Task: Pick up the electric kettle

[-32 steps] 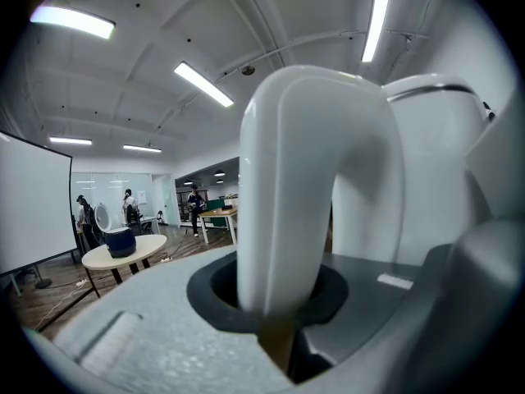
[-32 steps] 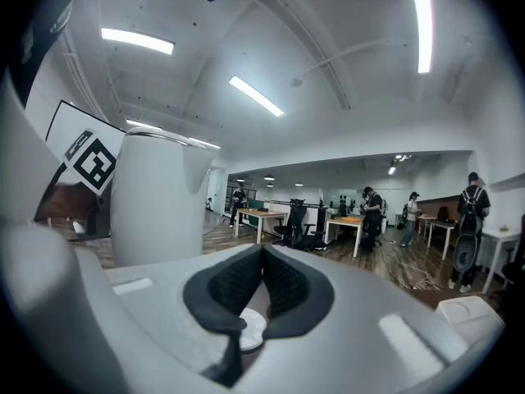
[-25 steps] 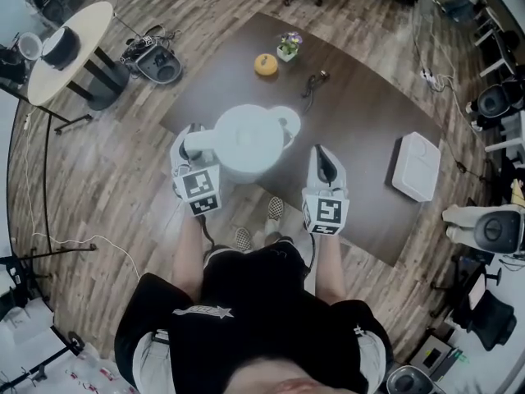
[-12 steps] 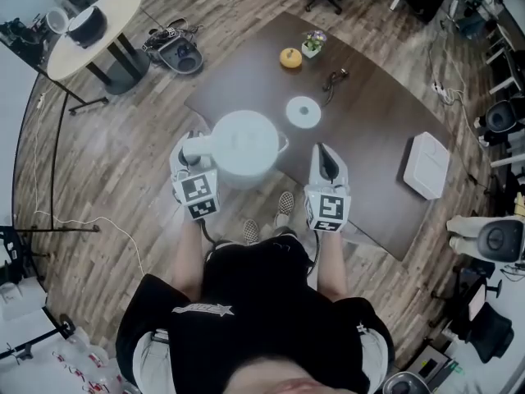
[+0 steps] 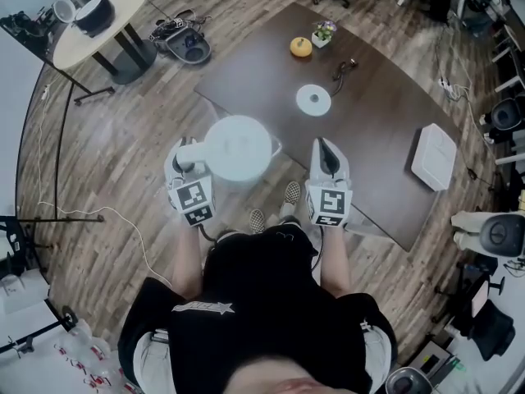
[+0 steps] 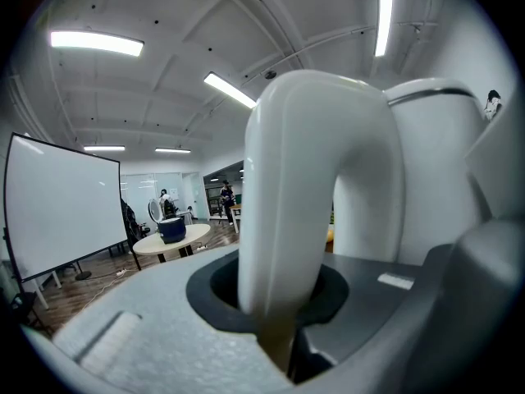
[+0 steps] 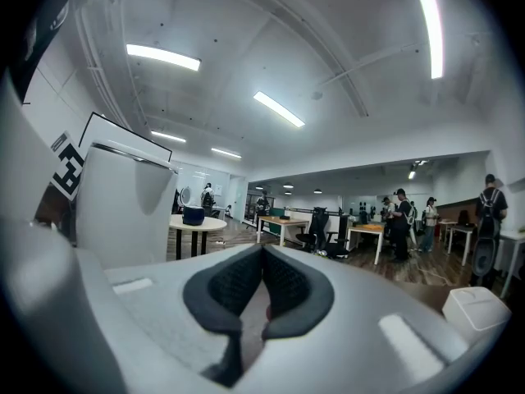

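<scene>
The white electric kettle [image 5: 238,146] hangs in the air over the table's near edge, seen from above. My left gripper [image 5: 184,167] is shut on its curved white handle [image 6: 312,187], which runs down between the jaws in the left gripper view; the kettle's body [image 6: 435,179] fills the right side there. The kettle's round white base [image 5: 313,99] lies apart on the table. My right gripper [image 5: 326,162] is level with the left, to the right of the kettle and apart from it. Its dark pads [image 7: 262,302] meet with nothing between them, and the kettle's body [image 7: 123,212] rises at its left.
On the brown table [image 5: 385,162] lie an orange object [image 5: 300,46], a small flower pot [image 5: 325,33], a dark cable [image 5: 343,71] and a white box [image 5: 435,156]. A round pale table [image 5: 98,19] stands at the far left. Wood floor lies below.
Both grippers and the kettle have drawn back towards the person. The kettle has come away from its round base, which now lies uncovered on the table.
</scene>
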A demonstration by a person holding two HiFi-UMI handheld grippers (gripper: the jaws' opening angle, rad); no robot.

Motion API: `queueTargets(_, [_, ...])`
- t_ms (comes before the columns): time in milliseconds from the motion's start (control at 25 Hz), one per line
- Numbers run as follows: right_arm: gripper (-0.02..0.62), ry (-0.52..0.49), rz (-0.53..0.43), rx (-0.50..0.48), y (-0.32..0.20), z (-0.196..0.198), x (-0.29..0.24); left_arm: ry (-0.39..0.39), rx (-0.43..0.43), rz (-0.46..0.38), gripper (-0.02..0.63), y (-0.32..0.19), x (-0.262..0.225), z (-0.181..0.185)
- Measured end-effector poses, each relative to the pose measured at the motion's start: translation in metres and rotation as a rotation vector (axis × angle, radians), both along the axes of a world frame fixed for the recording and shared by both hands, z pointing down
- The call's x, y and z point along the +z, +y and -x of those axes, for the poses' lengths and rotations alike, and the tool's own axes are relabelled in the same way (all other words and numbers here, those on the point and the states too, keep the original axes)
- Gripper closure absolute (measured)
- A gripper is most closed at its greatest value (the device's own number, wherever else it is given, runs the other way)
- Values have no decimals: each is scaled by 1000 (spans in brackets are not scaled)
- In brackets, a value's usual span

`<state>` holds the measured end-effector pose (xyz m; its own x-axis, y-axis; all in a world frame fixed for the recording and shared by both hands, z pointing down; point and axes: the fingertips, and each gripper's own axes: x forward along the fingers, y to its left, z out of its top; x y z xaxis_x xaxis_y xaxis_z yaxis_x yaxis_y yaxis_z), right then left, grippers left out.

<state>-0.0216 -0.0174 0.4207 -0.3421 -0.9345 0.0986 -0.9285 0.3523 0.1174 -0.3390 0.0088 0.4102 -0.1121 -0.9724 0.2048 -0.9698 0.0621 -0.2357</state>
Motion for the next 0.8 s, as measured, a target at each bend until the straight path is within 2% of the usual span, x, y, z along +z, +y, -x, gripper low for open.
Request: queueTargets(800, [591, 8, 0, 2, -5, -5, -2, 7, 42, -4, 543, -17, 2, -11])
